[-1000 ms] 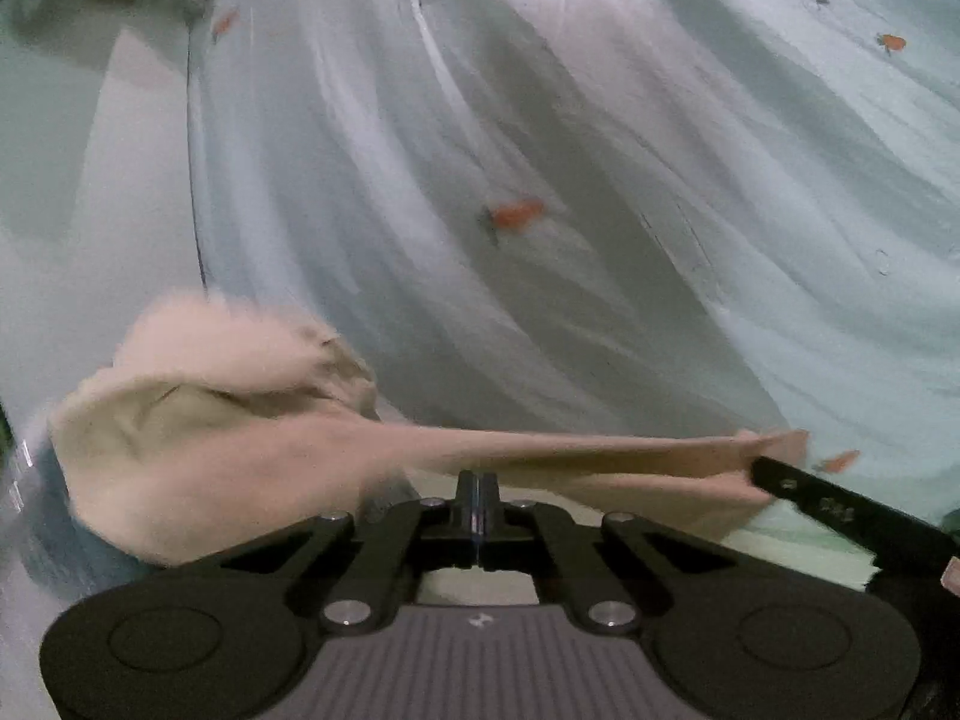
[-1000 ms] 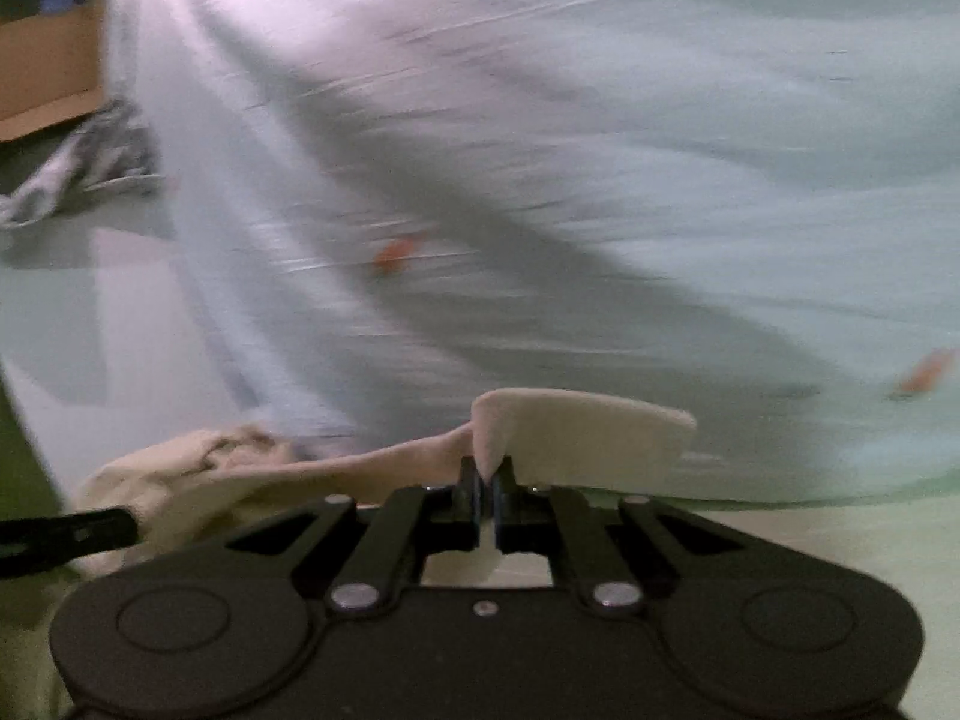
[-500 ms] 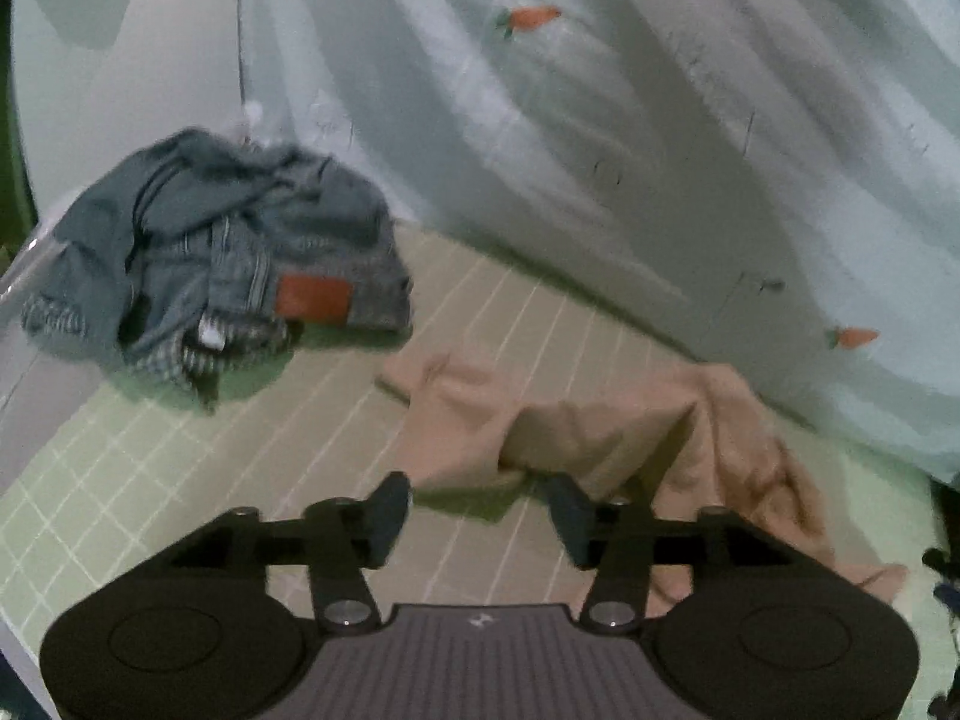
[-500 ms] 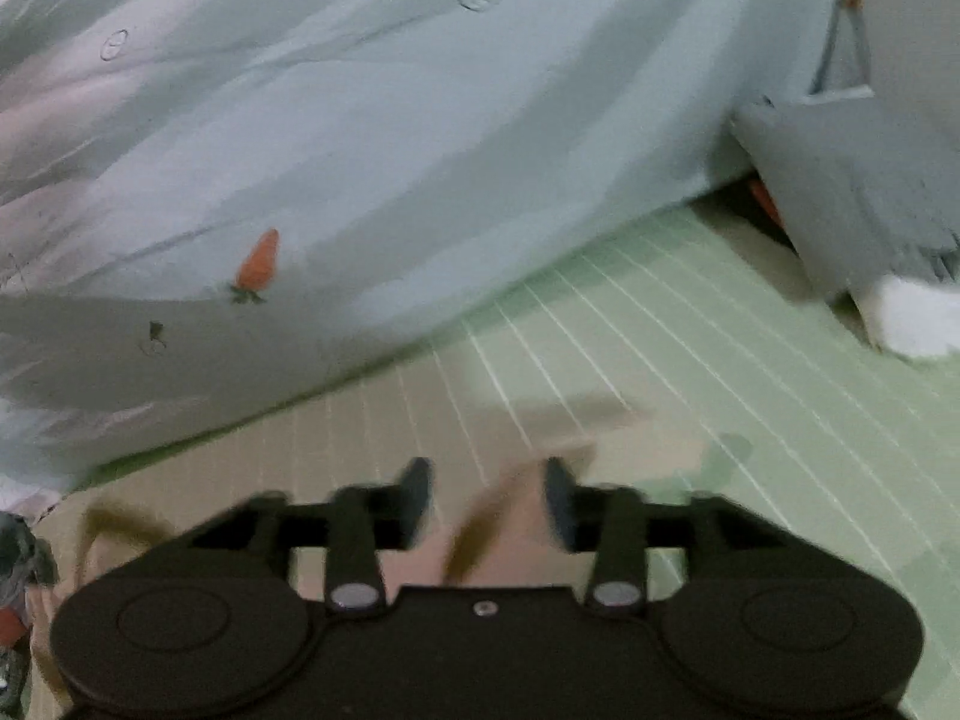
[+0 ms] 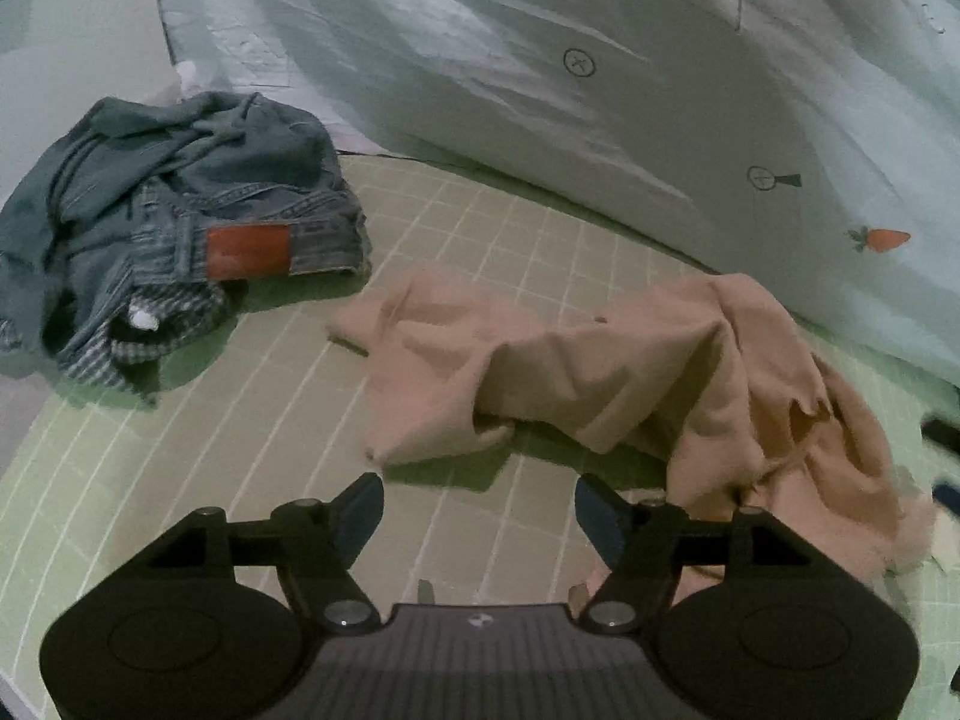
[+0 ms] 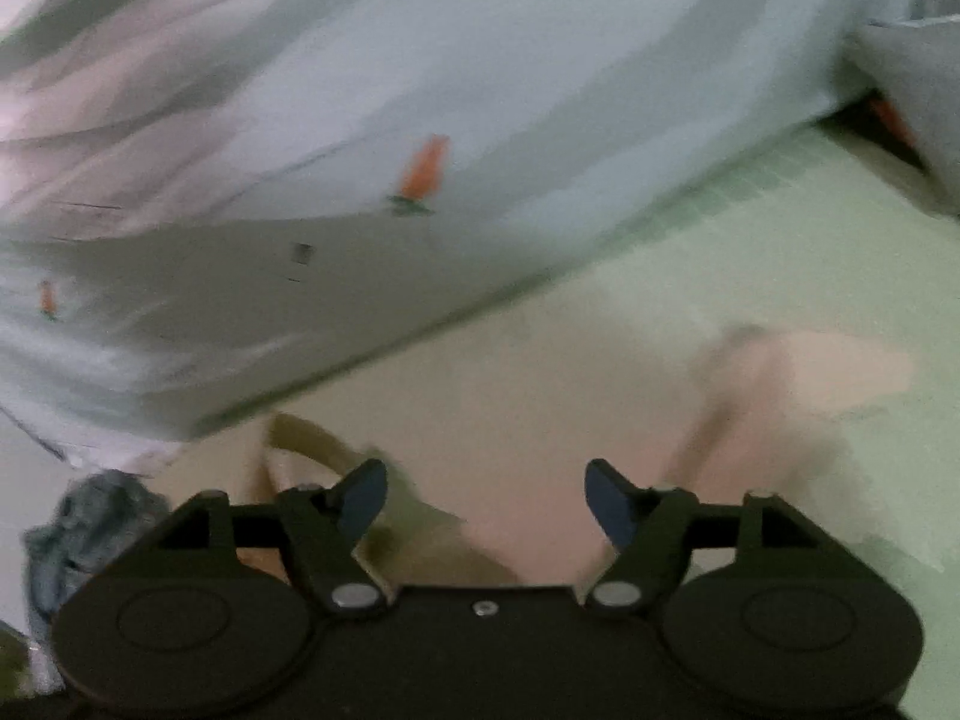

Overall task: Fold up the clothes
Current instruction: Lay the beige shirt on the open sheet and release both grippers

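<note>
A crumpled beige garment (image 5: 630, 372) lies on the green grid mat (image 5: 492, 228), loose and unfolded. In the left wrist view my left gripper (image 5: 479, 510) hovers just in front of its near edge; its jaws are opening and nothing is between them. The right wrist view is blurred: the beige garment (image 6: 780, 396) spreads under and beyond my right gripper (image 6: 486, 501), whose jaws are opening with no cloth pinched between the pads.
A heap of blue denim jeans (image 5: 180, 222) with a brown leather patch sits on the mat's far left. A pale sheet with small carrot prints (image 5: 600, 60) hangs behind the mat. A grey object (image 6: 918, 78) lies at the far right.
Both grippers were shut on the beige garment and held it up; they have let go, opened wide, and dropped toward the mat, where the garment now lies.
</note>
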`<state>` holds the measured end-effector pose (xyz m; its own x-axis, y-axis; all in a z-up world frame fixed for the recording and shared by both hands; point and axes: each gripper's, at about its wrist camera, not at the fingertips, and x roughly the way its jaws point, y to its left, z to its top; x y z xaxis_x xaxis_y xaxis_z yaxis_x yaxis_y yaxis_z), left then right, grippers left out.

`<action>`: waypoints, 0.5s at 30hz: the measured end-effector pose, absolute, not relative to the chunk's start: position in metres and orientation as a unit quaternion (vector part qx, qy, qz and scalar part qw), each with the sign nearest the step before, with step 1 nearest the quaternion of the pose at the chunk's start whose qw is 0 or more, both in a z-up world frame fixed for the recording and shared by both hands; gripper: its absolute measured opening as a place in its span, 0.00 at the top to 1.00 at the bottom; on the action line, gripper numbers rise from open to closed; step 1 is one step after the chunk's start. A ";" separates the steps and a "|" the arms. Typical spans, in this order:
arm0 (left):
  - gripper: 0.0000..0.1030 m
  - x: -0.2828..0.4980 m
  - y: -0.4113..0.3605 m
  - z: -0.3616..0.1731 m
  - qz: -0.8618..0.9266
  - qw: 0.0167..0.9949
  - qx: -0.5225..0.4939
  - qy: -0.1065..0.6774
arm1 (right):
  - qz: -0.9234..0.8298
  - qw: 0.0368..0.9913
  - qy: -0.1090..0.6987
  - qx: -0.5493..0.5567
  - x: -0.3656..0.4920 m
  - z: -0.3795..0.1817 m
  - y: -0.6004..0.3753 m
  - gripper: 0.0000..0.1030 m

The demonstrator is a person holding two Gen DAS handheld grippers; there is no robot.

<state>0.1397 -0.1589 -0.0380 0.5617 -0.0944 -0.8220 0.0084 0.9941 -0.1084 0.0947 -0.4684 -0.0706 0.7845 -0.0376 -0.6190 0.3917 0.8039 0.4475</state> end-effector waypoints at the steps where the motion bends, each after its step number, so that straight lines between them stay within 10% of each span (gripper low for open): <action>1: 0.31 0.146 -0.159 -0.039 -0.029 0.882 -0.047 0.469 | -0.108 0.901 0.308 0.287 0.107 -0.068 -0.462 0.27; 11: 0.25 0.166 -0.141 -0.056 -0.012 0.870 -0.081 0.486 | -0.040 0.883 0.404 0.233 0.206 -0.088 -0.387 0.21; 15: 0.25 0.165 -0.134 -0.060 0.003 0.867 -0.092 0.490 | -0.025 0.893 0.412 0.180 0.188 -0.107 -0.382 0.82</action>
